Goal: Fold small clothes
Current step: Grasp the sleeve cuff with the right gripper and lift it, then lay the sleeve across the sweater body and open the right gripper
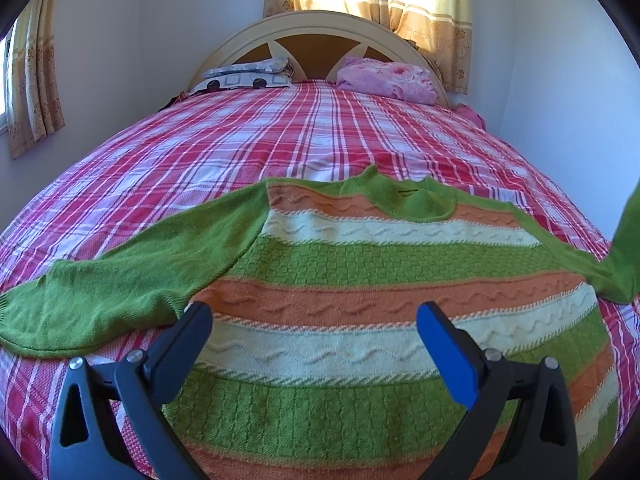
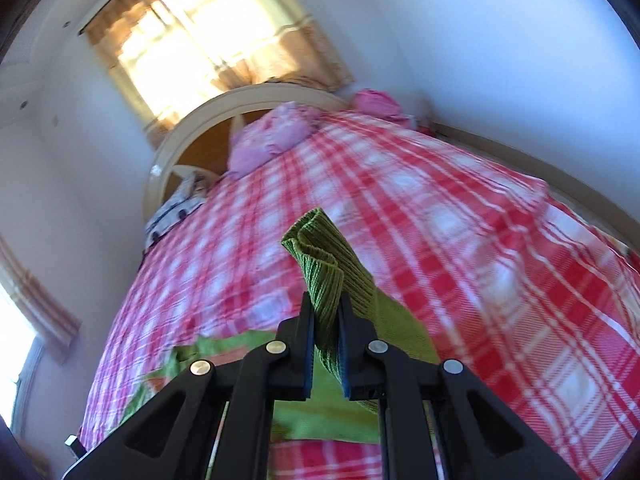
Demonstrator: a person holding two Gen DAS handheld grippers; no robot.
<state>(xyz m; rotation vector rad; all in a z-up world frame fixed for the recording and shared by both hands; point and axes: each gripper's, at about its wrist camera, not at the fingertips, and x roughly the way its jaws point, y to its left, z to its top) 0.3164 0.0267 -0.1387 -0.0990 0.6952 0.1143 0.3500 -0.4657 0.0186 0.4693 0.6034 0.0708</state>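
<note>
A small knitted sweater (image 1: 360, 280) with green, orange and white bands lies flat on the bed, neck towards the headboard. Its left green sleeve (image 1: 120, 280) is spread out to the left. My left gripper (image 1: 314, 312) hovers open over the sweater's lower half, nothing between its fingers. The right sleeve (image 1: 620, 256) rises off the bed at the right edge of the left wrist view. My right gripper (image 2: 326, 304) is shut on that sleeve's ribbed green cuff (image 2: 324, 256), lifted above the bed. The cuff sticks up past the fingertips.
The bed is covered with a red and white plaid sheet (image 1: 280, 140). A patterned pillow (image 1: 244, 76) and a pink bundle (image 1: 388, 80) lie at the headboard (image 1: 316, 24). Curtained windows and white walls surround the bed; the wall runs close along the right side.
</note>
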